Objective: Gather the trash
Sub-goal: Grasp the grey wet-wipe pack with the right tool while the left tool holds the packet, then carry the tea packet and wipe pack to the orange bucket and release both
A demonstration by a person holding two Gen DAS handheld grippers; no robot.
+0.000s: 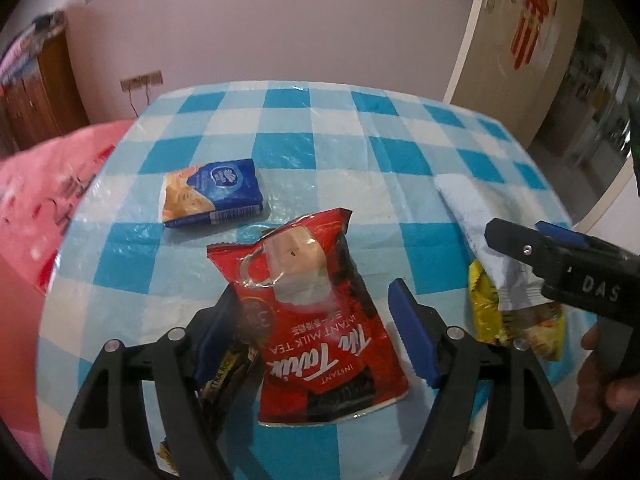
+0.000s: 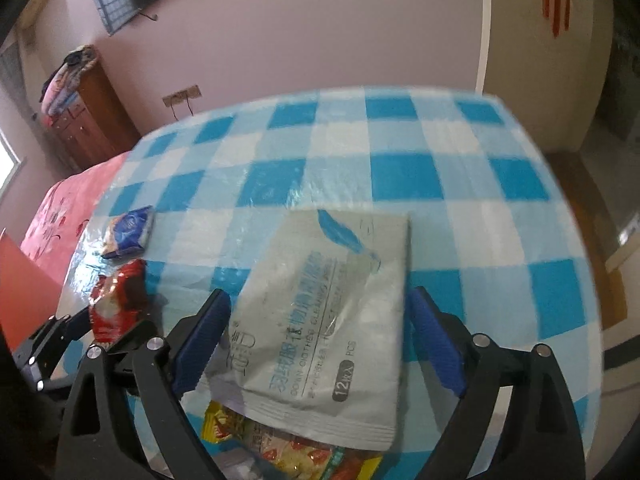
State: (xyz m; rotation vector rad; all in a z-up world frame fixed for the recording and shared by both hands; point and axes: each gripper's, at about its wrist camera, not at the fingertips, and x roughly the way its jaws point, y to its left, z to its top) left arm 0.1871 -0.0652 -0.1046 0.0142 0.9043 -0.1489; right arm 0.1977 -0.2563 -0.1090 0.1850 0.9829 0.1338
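A red instant milk tea packet [image 1: 308, 320] lies flat on the blue-checked tablecloth [image 1: 320, 152], between the fingers of my open left gripper [image 1: 313, 289]. Its left edge overlaps the left pad [image 1: 216, 332]; the right pad stands just clear. In the right wrist view a grey-white wipes pouch [image 2: 328, 320] lies between the wide-spread fingers of my right gripper [image 2: 320, 292], resting partly on a yellow snack packet [image 2: 280, 444]. A blue biscuit packet [image 1: 212, 192] lies further back on the left. The right gripper [image 1: 516, 230] also shows at the right of the left wrist view.
A black and yellow wrapper [image 1: 228, 372] sits under the left finger. Pink printed fabric [image 1: 48, 200] borders the table's left side. A wooden cabinet [image 2: 92, 120] stands by the far wall, and a door [image 1: 520, 40] at the back right. A hand [image 1: 600, 380] holds the right gripper.
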